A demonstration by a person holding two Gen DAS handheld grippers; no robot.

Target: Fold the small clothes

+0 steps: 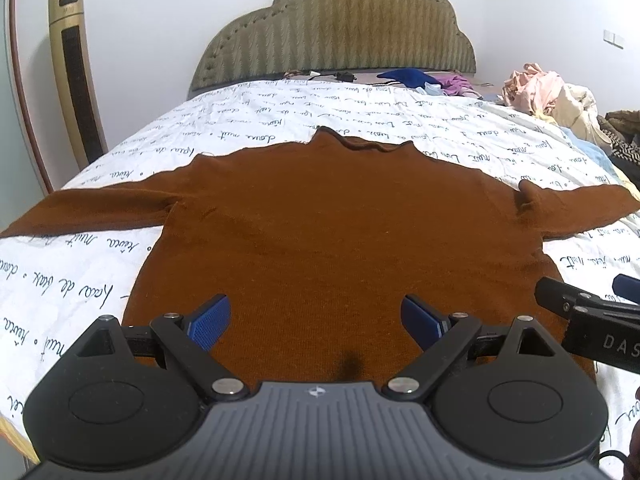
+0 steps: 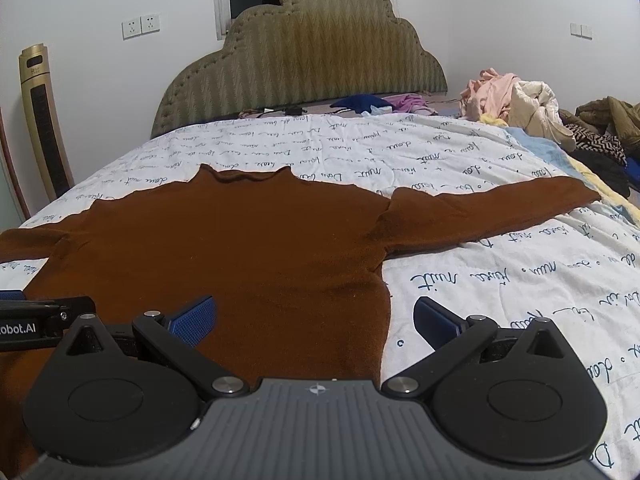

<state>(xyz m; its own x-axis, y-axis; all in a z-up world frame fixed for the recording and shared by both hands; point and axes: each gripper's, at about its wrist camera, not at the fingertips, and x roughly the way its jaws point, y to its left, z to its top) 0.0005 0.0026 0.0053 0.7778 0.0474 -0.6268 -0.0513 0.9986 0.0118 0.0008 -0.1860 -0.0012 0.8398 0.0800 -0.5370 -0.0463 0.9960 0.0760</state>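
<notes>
A brown long-sleeved sweater (image 1: 340,224) (image 2: 224,248) lies flat on the bed, collar toward the headboard, both sleeves spread sideways. My left gripper (image 1: 316,316) hovers open over the sweater's lower middle, blue pads wide apart with nothing between them. My right gripper (image 2: 316,318) is open above the sweater's lower right edge: its left pad is over the fabric, its right pad over the sheet. In the left wrist view the right gripper (image 1: 588,300) shows at the right edge. The left gripper's body (image 2: 36,320) shows at the left edge of the right wrist view.
A white sheet with blue handwriting (image 1: 280,120) (image 2: 500,280) covers the bed. A padded headboard (image 1: 332,28) stands behind. Piled clothes (image 2: 520,100) (image 1: 552,92) lie at the far right, blue and purple garments (image 2: 360,104) near the headboard. A gold tower fan (image 1: 74,68) stands left.
</notes>
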